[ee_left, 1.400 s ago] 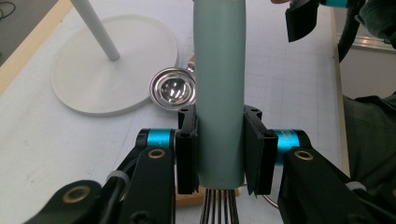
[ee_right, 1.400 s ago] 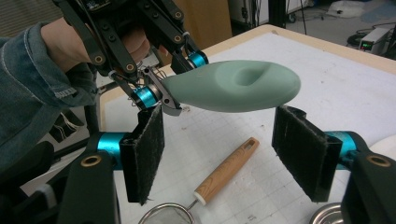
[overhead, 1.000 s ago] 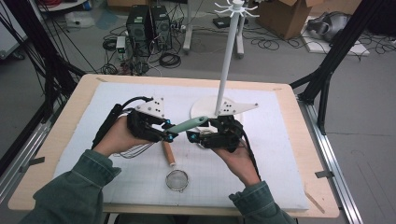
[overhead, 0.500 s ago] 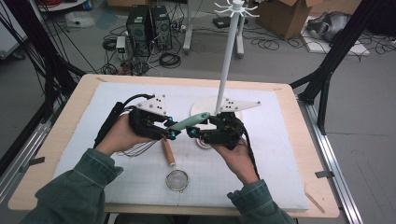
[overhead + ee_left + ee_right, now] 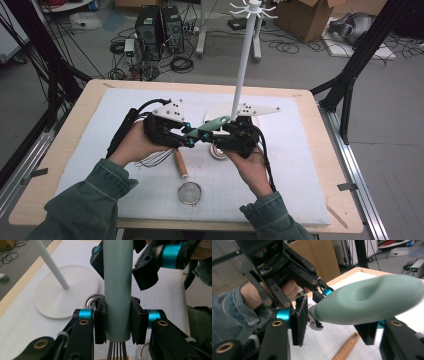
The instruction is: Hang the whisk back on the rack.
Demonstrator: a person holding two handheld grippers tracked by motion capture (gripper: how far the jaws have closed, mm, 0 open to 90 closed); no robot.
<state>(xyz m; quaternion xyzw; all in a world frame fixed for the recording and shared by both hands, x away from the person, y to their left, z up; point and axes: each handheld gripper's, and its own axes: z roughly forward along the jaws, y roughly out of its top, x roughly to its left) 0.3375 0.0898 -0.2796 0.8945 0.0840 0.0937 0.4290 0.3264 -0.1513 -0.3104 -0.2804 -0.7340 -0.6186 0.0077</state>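
We are in a lab or test room, not a home. Our wooden table (image 5: 320,165) carries a white gridded mat (image 5: 295,175) and stands between black metal frame struts (image 5: 357,65). On the grey floor beyond its far edge lie two dark computer towers (image 5: 161,27), tangled cables (image 5: 182,62), and, far right, a cardboard box (image 5: 305,15).

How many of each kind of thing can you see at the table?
Whisk: 1
Grippers: 2 (left gripper holds the whisk; right gripper jaws have just been closing around its handle)
Strainer: 1
White stand: 1
Small round metal thing: 1
Total: 6
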